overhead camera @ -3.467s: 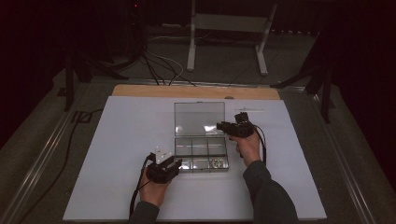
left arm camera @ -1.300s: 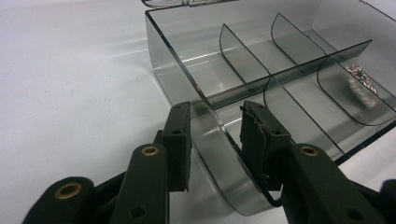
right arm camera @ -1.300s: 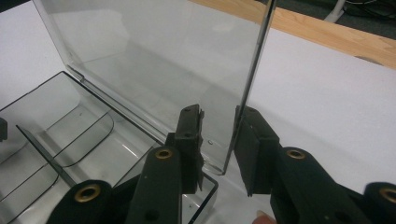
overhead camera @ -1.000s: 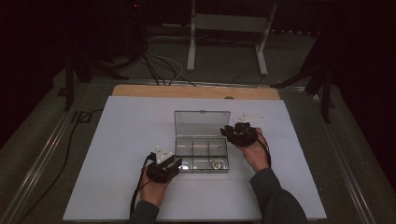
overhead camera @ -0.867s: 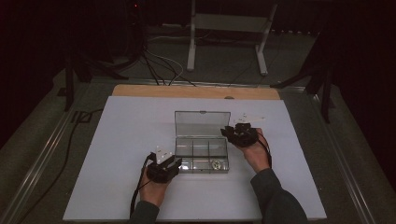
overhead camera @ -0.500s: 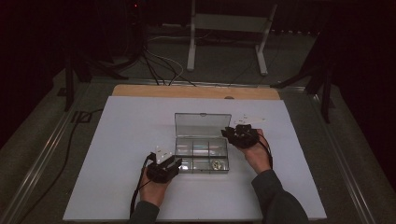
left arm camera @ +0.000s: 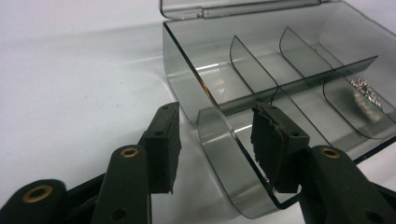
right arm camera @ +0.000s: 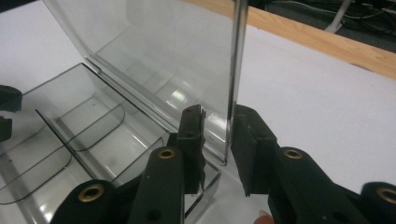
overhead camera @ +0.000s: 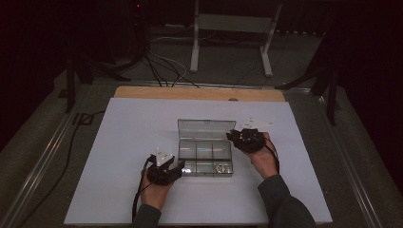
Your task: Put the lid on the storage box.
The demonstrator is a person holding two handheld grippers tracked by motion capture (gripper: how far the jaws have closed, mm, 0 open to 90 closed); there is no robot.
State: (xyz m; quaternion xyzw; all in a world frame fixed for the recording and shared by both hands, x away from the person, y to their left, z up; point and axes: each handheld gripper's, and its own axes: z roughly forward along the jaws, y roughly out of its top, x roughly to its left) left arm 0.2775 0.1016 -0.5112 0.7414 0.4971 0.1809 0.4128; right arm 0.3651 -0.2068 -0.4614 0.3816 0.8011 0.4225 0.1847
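The clear plastic compartment box (overhead camera: 206,159) stood near the middle of the white surface (overhead camera: 119,142), its lid (overhead camera: 206,128) raised. The left gripper (left arm camera: 212,149) had just been opening its jaws; they straddled the box's near corner wall, the right pad touching it. The right gripper (right arm camera: 218,140) kept narrow jaws around the lid's edge, apparently pinching it. Small metal parts (left arm camera: 366,93) lay in one compartment.

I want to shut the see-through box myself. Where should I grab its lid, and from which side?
Pinch the lid by its thin right side edge, coming from the right as the right gripper does. It stands upright there, a slim wall that fits between two pads.
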